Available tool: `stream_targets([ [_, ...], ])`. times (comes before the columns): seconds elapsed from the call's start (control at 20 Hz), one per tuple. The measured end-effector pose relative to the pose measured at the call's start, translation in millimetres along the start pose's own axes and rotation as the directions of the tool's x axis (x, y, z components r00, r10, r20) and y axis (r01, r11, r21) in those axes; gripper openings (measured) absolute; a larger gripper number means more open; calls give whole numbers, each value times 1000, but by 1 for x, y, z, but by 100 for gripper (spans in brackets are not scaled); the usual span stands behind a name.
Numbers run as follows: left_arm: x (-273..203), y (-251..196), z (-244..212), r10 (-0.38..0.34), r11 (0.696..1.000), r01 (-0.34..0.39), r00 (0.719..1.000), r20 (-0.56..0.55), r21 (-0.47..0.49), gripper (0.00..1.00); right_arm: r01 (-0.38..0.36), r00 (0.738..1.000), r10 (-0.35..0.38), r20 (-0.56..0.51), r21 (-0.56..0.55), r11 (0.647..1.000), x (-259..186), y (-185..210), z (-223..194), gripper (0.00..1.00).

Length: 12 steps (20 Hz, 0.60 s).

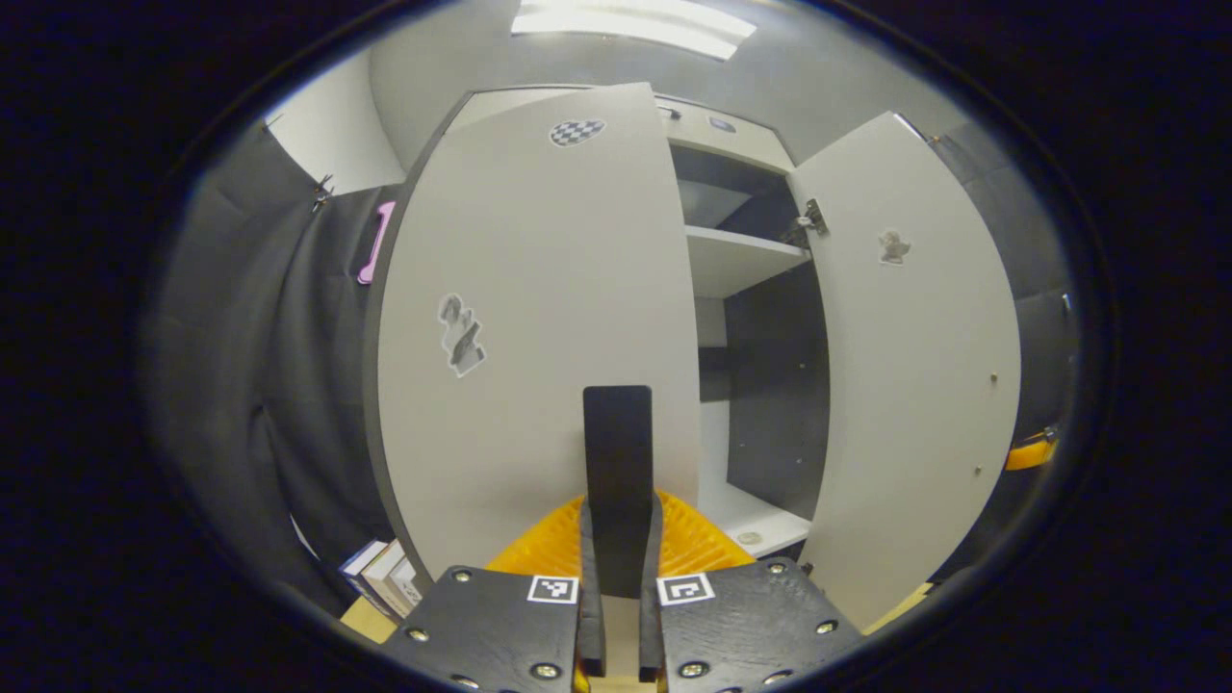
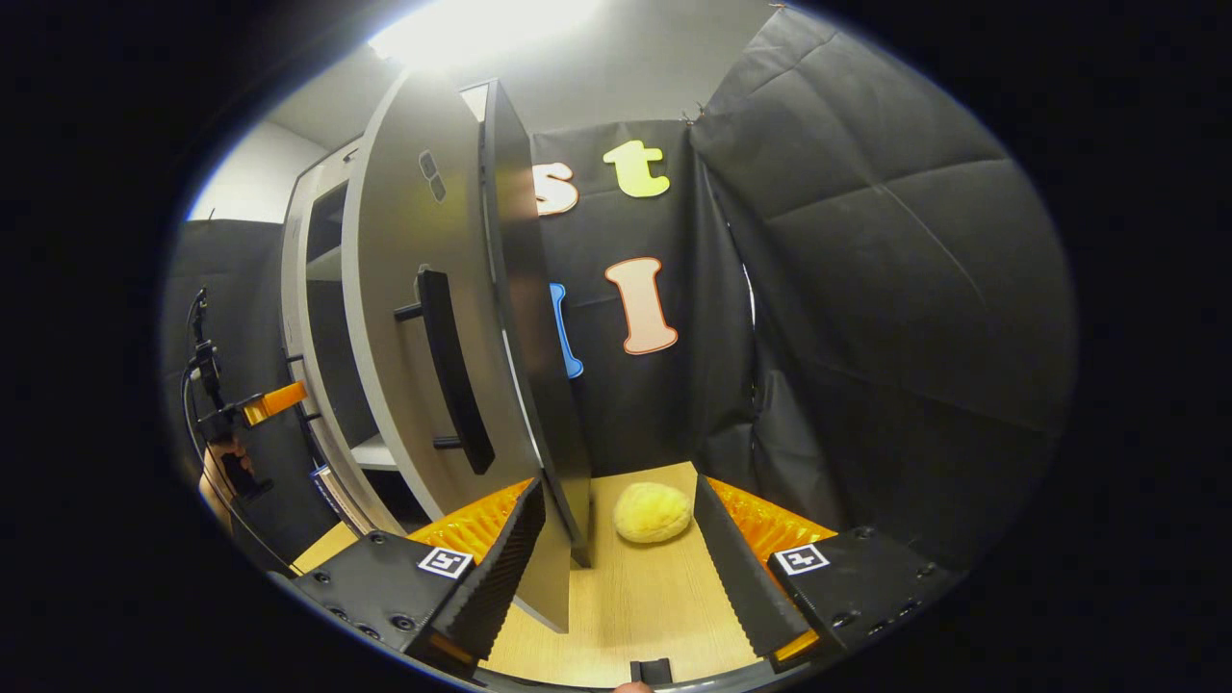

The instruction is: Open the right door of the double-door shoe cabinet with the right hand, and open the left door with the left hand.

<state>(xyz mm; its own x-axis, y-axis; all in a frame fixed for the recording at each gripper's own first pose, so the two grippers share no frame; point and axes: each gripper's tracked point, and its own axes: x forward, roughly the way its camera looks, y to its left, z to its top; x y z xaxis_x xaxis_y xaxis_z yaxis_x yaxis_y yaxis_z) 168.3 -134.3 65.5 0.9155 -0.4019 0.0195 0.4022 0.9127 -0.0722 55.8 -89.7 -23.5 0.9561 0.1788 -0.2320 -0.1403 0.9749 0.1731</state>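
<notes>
Left tool is clamped on the left door's handle. Right tool gapes wide, the right door's free edge at 10 o'clock between its fingers.

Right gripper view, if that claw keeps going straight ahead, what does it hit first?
Probably the yellow lump on the wooden floor, which lies straight ahead between the open fingers. The door edge sits just left; depth is hard to judge.
</notes>
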Motion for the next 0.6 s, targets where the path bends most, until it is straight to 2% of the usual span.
stream_targets([
  [0.35, -33, 11, 2, 8, 1000, -8, 1000, 10, 27, 13, 18, 1000, -19, 19, 20, 1000, 1, -3, 8, 98],
  [0.6, -52, 23, 3, 23, 999, -23, 1000, 8, 23, 17, 21, 999, -21, 27, 14, 1000, 5, 0, 9, 98],
])
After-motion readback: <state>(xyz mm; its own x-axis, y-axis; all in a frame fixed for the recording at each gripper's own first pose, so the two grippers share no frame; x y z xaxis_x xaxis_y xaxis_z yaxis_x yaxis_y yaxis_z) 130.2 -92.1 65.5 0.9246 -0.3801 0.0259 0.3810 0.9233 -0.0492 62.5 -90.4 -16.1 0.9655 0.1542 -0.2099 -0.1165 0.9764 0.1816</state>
